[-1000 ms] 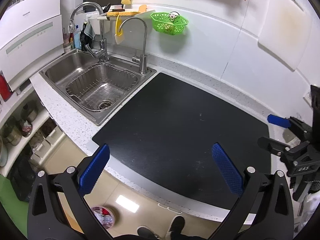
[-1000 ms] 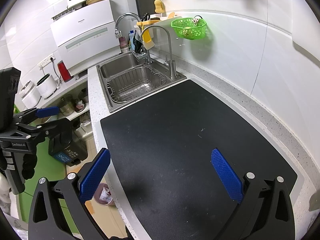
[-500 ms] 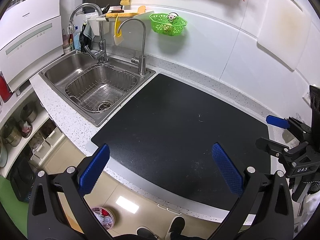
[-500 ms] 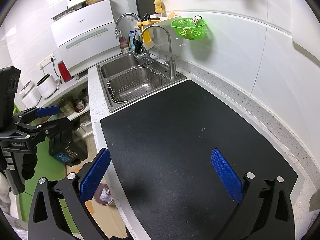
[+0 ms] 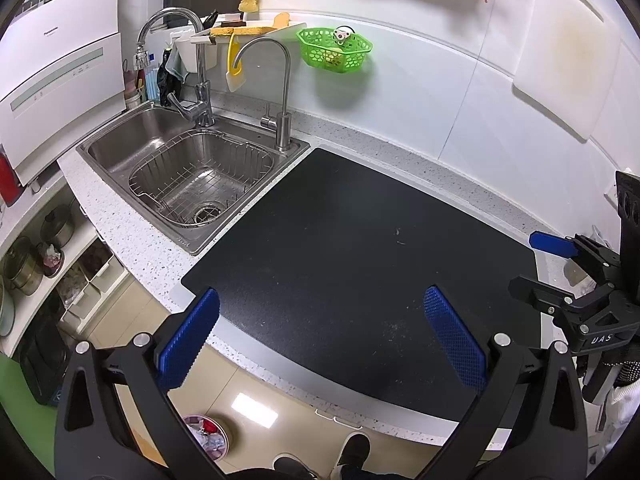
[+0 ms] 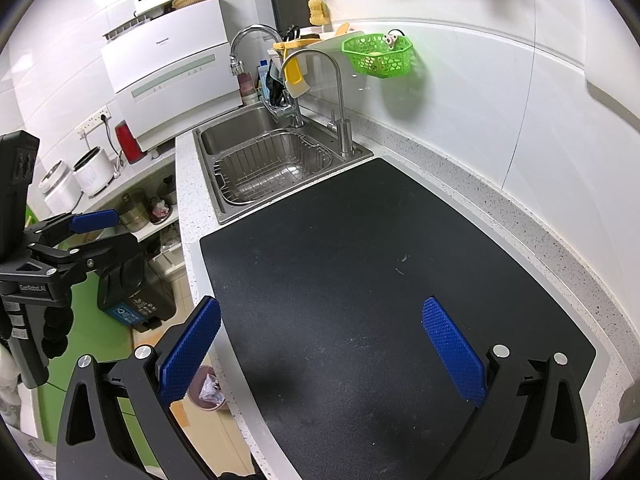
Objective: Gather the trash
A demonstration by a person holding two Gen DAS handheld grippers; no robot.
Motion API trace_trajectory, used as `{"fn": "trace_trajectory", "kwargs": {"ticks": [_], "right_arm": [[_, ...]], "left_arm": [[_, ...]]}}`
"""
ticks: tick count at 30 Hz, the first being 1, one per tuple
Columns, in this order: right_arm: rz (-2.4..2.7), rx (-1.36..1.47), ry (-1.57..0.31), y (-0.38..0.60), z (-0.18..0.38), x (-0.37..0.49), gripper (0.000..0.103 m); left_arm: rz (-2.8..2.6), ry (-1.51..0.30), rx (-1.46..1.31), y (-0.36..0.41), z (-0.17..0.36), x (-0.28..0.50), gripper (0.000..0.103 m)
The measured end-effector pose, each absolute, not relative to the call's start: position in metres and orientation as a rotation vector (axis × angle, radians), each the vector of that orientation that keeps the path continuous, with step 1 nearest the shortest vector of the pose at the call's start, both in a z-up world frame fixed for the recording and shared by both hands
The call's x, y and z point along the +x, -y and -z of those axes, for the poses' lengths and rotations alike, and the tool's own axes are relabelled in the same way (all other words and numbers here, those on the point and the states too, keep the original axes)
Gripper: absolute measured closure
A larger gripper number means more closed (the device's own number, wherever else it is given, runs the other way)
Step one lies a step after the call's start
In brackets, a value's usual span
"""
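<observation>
A black mat (image 5: pixel 360 264) covers the counter; only a tiny pale scrap (image 5: pixel 399 232) and faint crumbs lie on it. The scrap (image 6: pixel 402 264) also shows in the right wrist view. My left gripper (image 5: pixel 322 300) hovers open over the mat's front edge, holding nothing. My right gripper (image 6: pixel 322 306) is open above the mat's near end, also holding nothing. A small round bin (image 5: pixel 208 436) with trash in it stands on the floor below the counter edge; the bin (image 6: pixel 206 392) shows beside the left finger in the right wrist view.
A steel sink (image 5: pixel 120 148) with a wire basket (image 5: pixel 200 184) and two faucets lies left of the mat. A green basket (image 5: pixel 334 50) hangs on the wall. A white appliance (image 6: pixel 168 80) stands behind the sink. Shelves with pots (image 5: pixel 24 264) are lower left. A person's shoes (image 5: pixel 352 452) are below.
</observation>
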State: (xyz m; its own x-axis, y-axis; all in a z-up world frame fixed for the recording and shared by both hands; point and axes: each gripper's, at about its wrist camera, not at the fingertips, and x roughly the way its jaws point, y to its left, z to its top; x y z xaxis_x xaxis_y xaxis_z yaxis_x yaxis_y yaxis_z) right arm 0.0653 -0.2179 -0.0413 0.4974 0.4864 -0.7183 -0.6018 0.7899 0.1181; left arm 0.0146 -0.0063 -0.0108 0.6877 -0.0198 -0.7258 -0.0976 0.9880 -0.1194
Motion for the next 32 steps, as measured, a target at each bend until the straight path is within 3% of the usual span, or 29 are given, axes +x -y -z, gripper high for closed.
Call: {"fn": "trace_trajectory", "kwargs": {"ticks": [32], "right_arm": [[-0.669,-0.156,-0.820,0.2221,0.0470,0.0700,0.006]], "left_arm": [[-0.055,-0.851,-0.143,0.0090,0.0159,0.0239,0.003]]}}
